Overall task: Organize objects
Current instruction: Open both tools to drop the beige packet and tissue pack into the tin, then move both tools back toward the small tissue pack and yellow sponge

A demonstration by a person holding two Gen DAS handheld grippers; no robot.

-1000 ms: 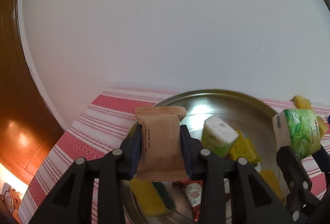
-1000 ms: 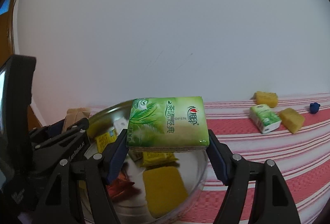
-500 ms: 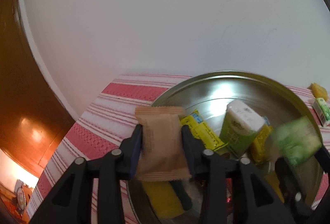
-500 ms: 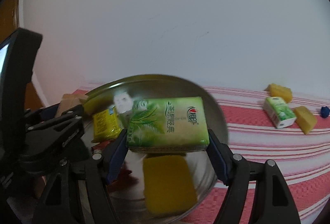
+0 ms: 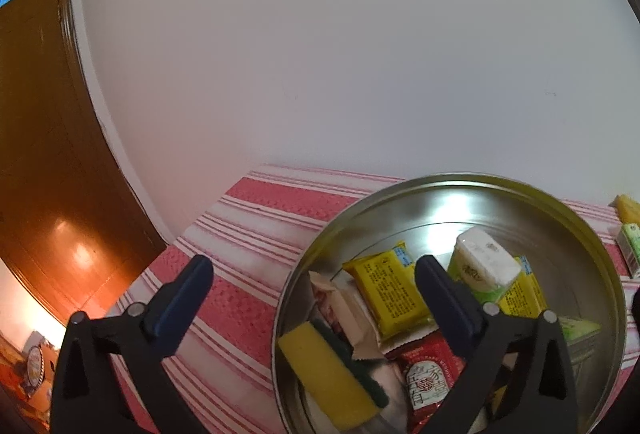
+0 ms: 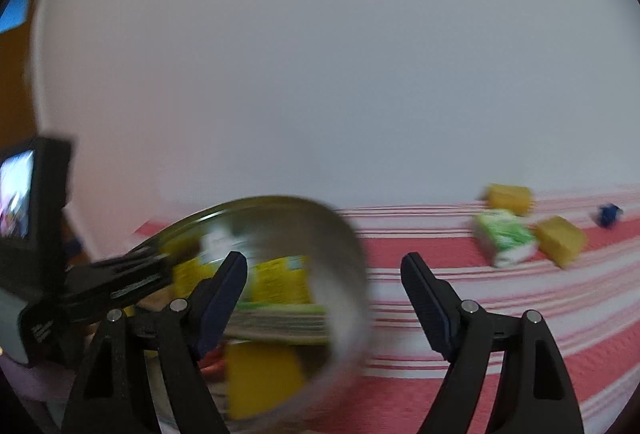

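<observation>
A round metal tin (image 5: 472, 186) sits on a red-and-white striped cloth and holds several items: yellow packets (image 5: 386, 284), a white-and-green tissue pack (image 5: 482, 264), a yellow sponge (image 5: 324, 374), a red packet (image 5: 426, 378) and a beige snack packet (image 5: 348, 314). My left gripper (image 5: 312, 274) is open and empty over the tin's left rim. My right gripper (image 6: 324, 268) is open and empty over the tin's right rim (image 6: 356, 274). The green tissue pack (image 6: 280, 322) lies inside the tin, below it. The right wrist view is blurred.
On the cloth to the right lie a small green-and-white tissue pack (image 6: 504, 238), two yellow sponges (image 6: 560, 240) (image 6: 510, 198) and a small blue object (image 6: 608, 214). A white wall stands behind. A brown wooden door (image 5: 40, 154) is at the left.
Both grippers have opened. The beige snack packet left my left gripper and the green tissue pack left my right gripper; both now lie in the tin.
</observation>
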